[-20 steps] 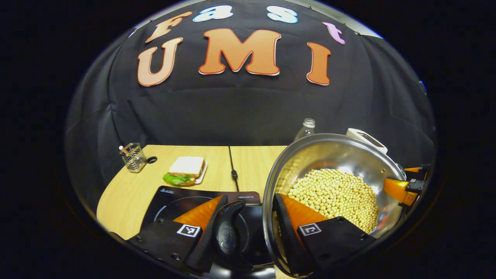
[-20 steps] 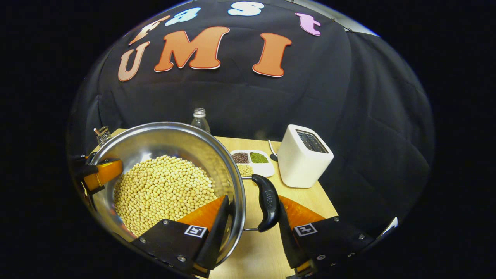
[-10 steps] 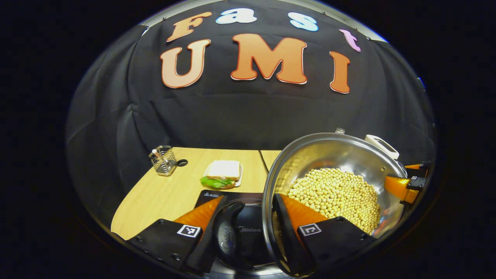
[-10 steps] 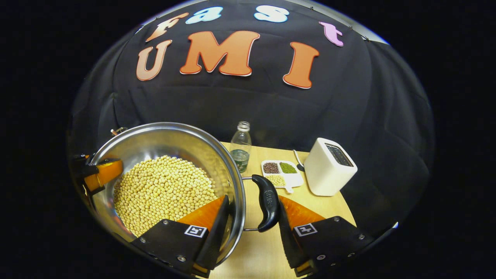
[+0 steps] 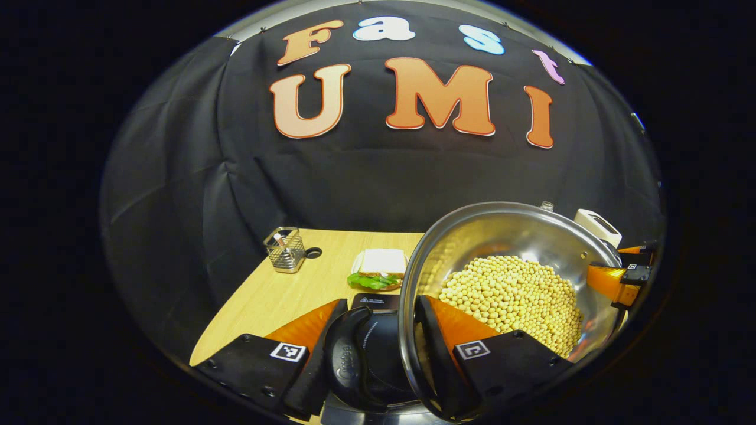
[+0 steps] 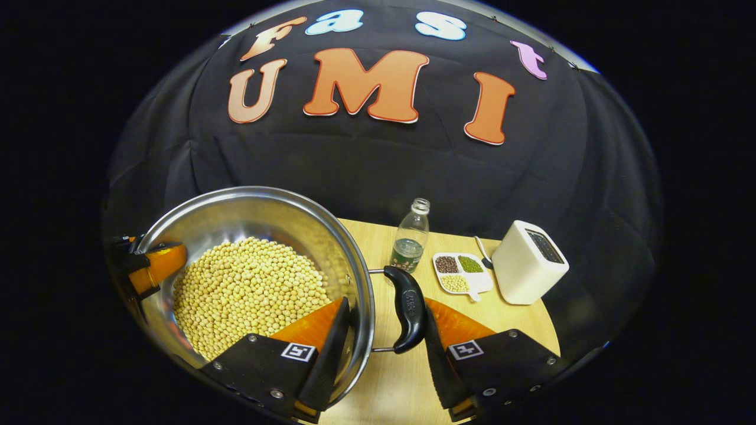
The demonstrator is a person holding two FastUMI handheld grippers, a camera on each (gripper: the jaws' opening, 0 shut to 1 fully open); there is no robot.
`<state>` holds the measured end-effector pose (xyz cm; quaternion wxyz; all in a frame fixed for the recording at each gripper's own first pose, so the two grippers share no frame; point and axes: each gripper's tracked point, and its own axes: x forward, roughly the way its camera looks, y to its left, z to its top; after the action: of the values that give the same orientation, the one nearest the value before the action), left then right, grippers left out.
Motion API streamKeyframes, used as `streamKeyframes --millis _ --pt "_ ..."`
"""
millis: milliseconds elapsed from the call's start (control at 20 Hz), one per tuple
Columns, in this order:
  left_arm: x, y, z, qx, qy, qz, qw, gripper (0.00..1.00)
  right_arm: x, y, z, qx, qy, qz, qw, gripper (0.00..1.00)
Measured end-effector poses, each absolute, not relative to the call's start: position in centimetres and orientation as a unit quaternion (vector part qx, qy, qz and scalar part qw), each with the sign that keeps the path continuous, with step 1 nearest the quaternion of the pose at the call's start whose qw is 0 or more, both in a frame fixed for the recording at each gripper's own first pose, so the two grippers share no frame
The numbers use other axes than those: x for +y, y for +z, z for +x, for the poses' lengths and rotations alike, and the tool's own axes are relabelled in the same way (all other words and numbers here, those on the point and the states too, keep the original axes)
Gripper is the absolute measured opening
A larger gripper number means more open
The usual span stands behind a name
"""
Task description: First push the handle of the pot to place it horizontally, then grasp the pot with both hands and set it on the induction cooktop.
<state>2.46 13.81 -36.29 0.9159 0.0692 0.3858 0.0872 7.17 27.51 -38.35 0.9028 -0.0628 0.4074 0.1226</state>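
A steel pot (image 5: 508, 233) full of yellow soybeans (image 5: 508, 295) hangs between my two grippers. My left gripper (image 5: 372, 336) is shut on the pot: one finger is outside its black left handle (image 5: 345, 354), the other inside the rim. My right gripper (image 6: 384, 336) is shut the same way across the black right handle (image 6: 409, 310) and the pot's wall (image 6: 248, 212). Each gripper's orange finger also shows at the pot's far side, the right one (image 5: 614, 283) and the left one (image 6: 150, 268). The black induction cooktop (image 5: 378, 302) lies under the left handle and the pot. Whether the pot touches it is hidden.
On the wooden table (image 5: 277, 295), a wire holder (image 5: 284, 249) and a sandwich on a plate (image 5: 378, 268) sit beyond the cooktop. To the pot's right stand a clear bottle (image 6: 410, 236), a divided dish of beans (image 6: 462, 273) and a white toaster (image 6: 528, 262).
Both grippers have carried the pot to the left over the cooktop. The toaster, dish and bottle have drawn away to the right. Neither grip has changed.
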Motion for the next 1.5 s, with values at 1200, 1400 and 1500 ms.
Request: streamKeyframes --millis 1200,1400,1500 --pt "19.6 -40.8 1.9 0.417 0.112 0.045 0.901 0.78 34.0 -42.3 6.2 0.425 0.147 -0.075 0.89 0.67" --pt "20.3 -42.2 0.9 0.424 0.115 0.042 0.897 0.78 34.7 -43.7 6.2 0.433 0.144 -0.077 0.886 0.67" --pt "20.5 -42.8 1.0 0.428 0.116 0.042 0.895 0.78 34.8 -44.4 6.3 0.437 0.143 -0.077 0.885 0.67"
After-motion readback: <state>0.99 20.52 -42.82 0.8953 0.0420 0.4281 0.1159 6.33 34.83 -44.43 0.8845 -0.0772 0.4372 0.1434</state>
